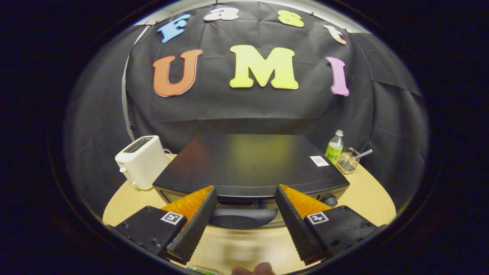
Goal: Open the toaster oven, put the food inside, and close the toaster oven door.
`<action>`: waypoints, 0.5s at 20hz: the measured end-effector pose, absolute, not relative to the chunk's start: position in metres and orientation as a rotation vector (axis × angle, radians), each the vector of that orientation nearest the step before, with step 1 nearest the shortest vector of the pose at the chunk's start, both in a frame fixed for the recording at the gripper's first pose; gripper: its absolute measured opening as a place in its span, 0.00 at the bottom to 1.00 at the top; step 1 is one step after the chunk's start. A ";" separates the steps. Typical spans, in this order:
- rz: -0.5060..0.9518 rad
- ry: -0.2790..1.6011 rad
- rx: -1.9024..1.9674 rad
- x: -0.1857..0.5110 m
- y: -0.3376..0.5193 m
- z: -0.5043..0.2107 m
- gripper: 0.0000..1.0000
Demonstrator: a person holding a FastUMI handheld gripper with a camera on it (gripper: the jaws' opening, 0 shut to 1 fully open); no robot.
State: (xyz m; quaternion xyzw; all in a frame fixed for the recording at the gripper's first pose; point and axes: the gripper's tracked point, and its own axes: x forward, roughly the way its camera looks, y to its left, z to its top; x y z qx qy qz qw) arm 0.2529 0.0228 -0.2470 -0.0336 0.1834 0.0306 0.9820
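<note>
A: On the table's left, beside the oven, a white toaster (140, 162) — not part of the task.

B: And centre?

A: Toaster oven (250, 164), black, top face toward the camera, door shut. Its door handle (242, 217) sits just ahead of the gripper (244, 198), in the gap between the fingers and a little below their tips, long axis running left-right across that gap.

B: Fingers?

A: Spread wide, holding nothing, one on each side of the handle, not touching it.

B: Right side?

A: Oven knob (329, 200) by the right finger; behind that, a green bottle (334, 152) and a wire basket (348, 160).

B: Food?

A: Can't tell. Blurred patch on the table (366, 194) near the camera; fingertips (254, 269) of a person's hand there.

B: Next?

A: Probably drop onto the handle and pull.
</note>
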 end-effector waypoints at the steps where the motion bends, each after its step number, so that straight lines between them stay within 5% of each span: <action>1: 0.055 0.401 -0.076 0.249 0.022 -0.256 1.00; 10: 0.084 0.425 -0.057 0.226 0.022 -0.265 1.00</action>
